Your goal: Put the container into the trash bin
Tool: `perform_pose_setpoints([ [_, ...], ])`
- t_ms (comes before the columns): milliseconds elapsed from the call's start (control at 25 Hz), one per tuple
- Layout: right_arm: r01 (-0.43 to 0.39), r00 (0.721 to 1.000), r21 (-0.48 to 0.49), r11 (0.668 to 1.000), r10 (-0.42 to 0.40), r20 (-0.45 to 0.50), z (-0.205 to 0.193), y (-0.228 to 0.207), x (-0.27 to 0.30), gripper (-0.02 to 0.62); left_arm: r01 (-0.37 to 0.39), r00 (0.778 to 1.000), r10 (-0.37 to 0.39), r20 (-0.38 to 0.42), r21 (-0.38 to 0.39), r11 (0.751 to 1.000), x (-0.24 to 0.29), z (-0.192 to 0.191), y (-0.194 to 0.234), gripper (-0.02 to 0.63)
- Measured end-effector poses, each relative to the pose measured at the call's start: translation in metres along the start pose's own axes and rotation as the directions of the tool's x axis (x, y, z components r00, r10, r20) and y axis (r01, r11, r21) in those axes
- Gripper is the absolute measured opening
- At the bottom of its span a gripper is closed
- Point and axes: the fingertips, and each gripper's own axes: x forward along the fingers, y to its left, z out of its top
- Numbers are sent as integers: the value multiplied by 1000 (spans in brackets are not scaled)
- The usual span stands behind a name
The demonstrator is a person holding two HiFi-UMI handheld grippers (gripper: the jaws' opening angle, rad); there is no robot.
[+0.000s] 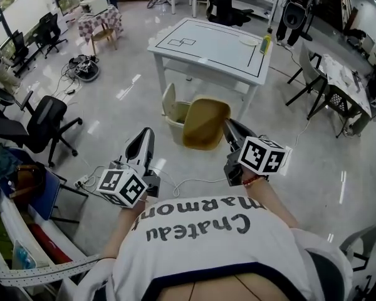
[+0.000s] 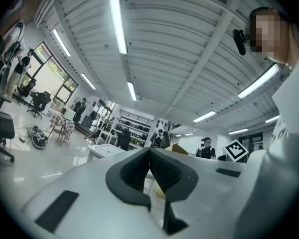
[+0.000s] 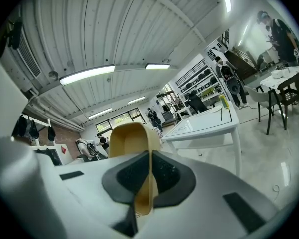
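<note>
The glossy pale-grey floor (image 1: pixel 122 96) carries a cream trash bin (image 1: pixel 175 119) that stands just ahead of the jaw tips, between the line of the left gripper (image 1: pixel 145 135) and that of the right gripper (image 1: pixel 229 128). Behind the jaws, a thin white cable (image 1: pixel 189 183) lies looped on the floor between the two grippers, and a black office chair (image 1: pixel 47 119) stands well out to the left of the left jaws. Farther ahead, past the bin, a white table (image 1: pixel 207 52) marked with black outlines stands on the floor, with a yellow-green bottle (image 1: pixel 266 42) upright near its right edge.
</note>
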Motion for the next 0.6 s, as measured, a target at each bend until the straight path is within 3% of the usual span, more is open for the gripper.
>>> perform_pose_setpoints([
  [120, 9, 1000, -9, 1000, -9, -17, -6, 3, 11, 37, -7, 999, 9, -37, 56, 998, 0, -5, 10, 25],
  [600, -11, 997, -34, 999, 9, -79, -18, 22, 44, 37, -77, 996, 77, -35, -19, 997, -15, -9, 52, 25],
])
